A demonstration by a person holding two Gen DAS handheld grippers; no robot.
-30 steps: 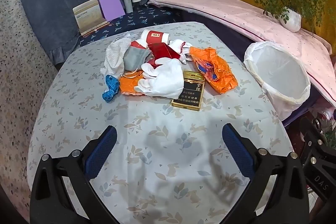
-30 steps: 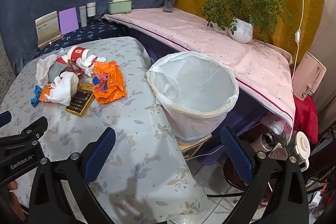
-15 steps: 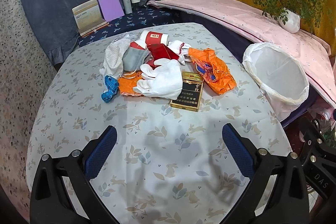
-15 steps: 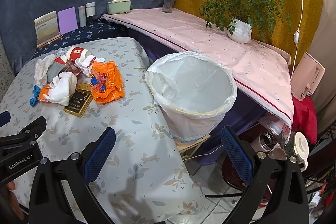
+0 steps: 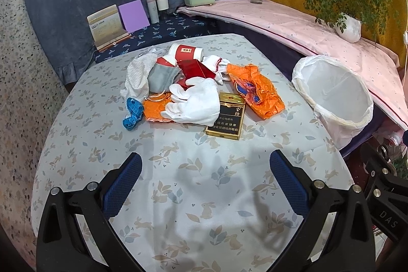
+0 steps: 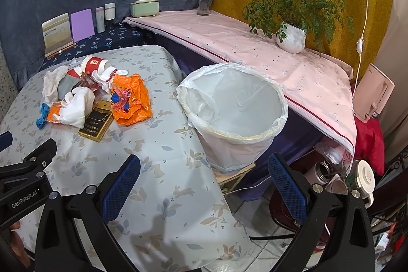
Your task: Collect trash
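Compared with a second ago, little is changed: both the left gripper [image 5: 205,179] and right gripper [image 6: 204,179] are held spread and empty, the trash pile [image 5: 193,91] lying well ahead toward the tabletop's [image 5: 193,195] far edge.

Lighting's pretty even and bright, coming from overhead, so the table [image 5: 204,195] only gets soft gripper shadows up front. Both views are sharp in the middle, but the fisheye bends everything hard near the edges and the corners go black. No real glare.
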